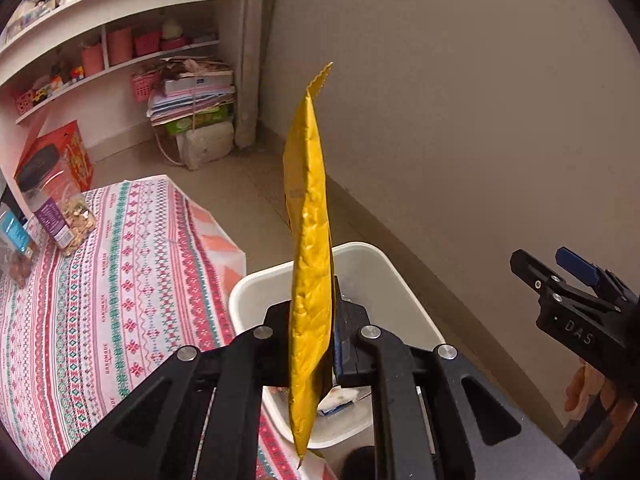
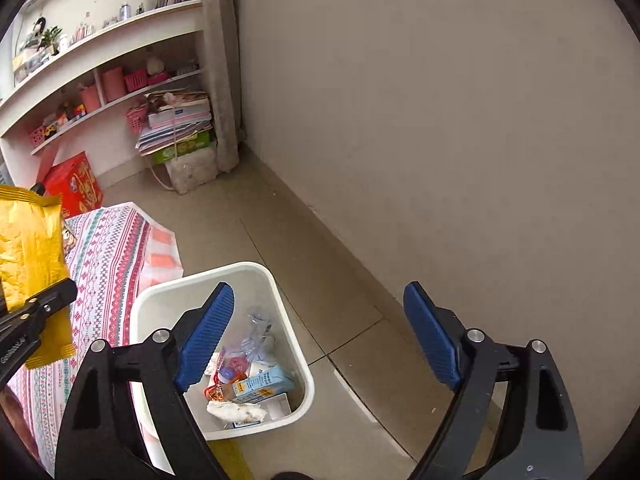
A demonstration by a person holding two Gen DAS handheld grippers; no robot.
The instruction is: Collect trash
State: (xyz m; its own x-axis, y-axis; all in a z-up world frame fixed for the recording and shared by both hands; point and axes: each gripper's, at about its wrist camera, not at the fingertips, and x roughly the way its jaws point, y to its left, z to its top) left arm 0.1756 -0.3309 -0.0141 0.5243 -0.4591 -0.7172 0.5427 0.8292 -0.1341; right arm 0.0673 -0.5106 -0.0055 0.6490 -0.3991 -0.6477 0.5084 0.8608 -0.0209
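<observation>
A lived-in home room: cluttered wall shelves (image 1: pixel 120 12), patterned tablecloth (image 1: pixel 120 280), tiled floor (image 2: pixel 280 232).

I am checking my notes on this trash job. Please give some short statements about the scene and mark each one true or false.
1. The left claw holds a yellow packet. True.
2. The right claw holds a carton. False: it is open and empty; a blue carton lies in the bin.
3. The white bin is empty. False: it already holds wrappers and other trash.
4. The bin stands on the floor beside the table. True.
5. The tablecloth is plain blue. False: it is white with red and green patterns.
</observation>
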